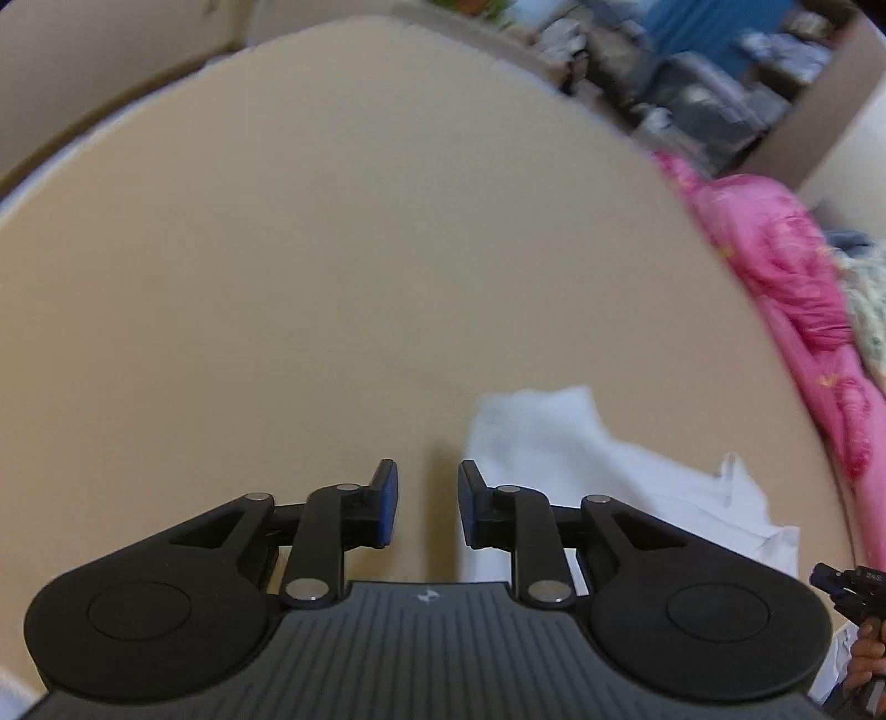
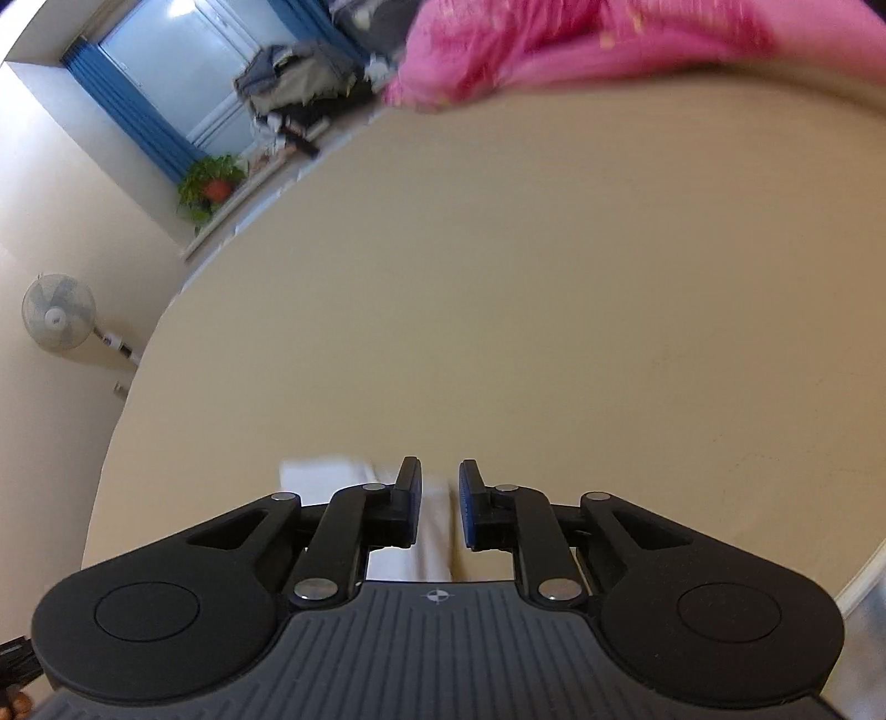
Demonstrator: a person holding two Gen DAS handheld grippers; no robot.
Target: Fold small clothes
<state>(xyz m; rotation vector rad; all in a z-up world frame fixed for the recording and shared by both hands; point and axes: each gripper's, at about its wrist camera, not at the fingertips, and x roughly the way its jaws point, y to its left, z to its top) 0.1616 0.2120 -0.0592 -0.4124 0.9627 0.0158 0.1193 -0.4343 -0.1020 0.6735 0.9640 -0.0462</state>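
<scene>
A small white garment (image 1: 598,471) lies on the tan table (image 1: 332,277), to the right of and partly under my left gripper (image 1: 428,507). The left jaws stand a little apart with only bare table between them. In the right wrist view the same white garment (image 2: 326,479) shows at the lower middle, its edge running beneath my right gripper (image 2: 440,504). The right jaws are slightly apart above the cloth's edge, and the pads press on nothing. At the left view's right edge the other gripper (image 1: 847,587) and a hand (image 1: 869,648) show in part.
A pile of pink cloth (image 1: 792,288) lies along the table's right side, also the pink cloth (image 2: 554,50) at the top of the right view. Beyond the table are a window with blue curtains (image 2: 138,111), a potted plant (image 2: 210,185) and a wall fan (image 2: 58,313).
</scene>
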